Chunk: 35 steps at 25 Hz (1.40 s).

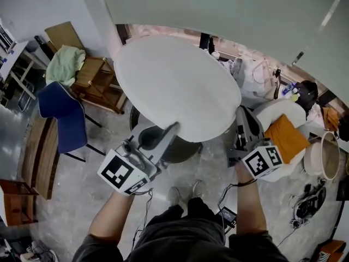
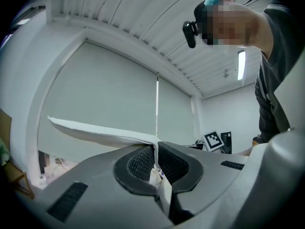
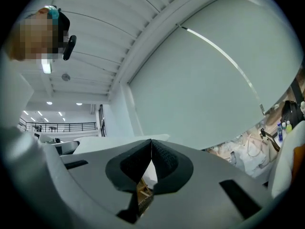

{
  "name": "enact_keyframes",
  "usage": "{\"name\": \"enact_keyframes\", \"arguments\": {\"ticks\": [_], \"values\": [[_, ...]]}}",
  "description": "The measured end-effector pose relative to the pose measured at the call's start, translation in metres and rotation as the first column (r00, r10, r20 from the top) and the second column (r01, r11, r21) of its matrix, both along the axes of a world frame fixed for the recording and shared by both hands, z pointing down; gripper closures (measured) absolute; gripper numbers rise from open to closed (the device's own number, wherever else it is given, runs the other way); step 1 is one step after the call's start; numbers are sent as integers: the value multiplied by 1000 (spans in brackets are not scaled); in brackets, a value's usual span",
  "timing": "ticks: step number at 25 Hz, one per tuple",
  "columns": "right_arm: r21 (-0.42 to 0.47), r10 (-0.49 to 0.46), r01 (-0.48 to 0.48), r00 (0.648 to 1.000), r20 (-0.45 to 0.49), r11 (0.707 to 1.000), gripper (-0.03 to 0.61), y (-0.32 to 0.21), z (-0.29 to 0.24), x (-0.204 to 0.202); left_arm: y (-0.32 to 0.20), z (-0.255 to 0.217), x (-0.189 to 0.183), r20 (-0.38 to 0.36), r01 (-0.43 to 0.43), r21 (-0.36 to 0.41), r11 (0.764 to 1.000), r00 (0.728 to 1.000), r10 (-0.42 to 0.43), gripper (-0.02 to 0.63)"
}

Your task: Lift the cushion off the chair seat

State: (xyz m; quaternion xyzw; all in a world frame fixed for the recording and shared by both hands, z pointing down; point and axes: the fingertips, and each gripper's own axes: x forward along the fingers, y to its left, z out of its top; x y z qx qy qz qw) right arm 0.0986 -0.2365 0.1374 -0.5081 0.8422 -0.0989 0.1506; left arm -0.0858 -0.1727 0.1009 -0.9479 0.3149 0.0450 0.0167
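Pale stone floor (image 1: 71, 201) lies under us, with a blind-covered window ahead. Nearest, the left gripper (image 1: 173, 129) has its jaws all but closed on a thin fold of the cushion (image 1: 174, 86) rim. The right gripper (image 1: 240, 113) is pinched fully together at the opposite rim (the edge there is too thin to make out in the grip). The round white cushion hangs roughly level between them, clear above the dark chair seat (image 1: 182, 149). With such slim bites on the edge, we judge the lift goes best with both hands at one height, the same spread between them so neither fold is tugged loose, and a firm squeeze throughout. Further off, a blue chair (image 1: 65, 113) and a wooden chair (image 1: 95, 78) stand well apart from us, so nothing crowds the lift
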Motion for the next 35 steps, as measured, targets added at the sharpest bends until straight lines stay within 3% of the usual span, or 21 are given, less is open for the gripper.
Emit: {"name": "enact_keyframes", "arguments": {"ticks": [10,20,25,35], "values": [[136,8,-11,1000,19,991,565,24,-95,-2,22,-86,-4,22,-27,141,990,999,24,591],[259,27,-29,1000,14,965,565,47,-158,4,43,-143,2,35,-45,283,958,999,37,591],[282,34,-38,999,18,959,565,37,-185,8,34,-167,5,27,-47,309,950,999,41,591],[293,44,-49,999,22,955,565,38,-188,11,36,-172,8,28,-48,336,941,999,41,591]]}}
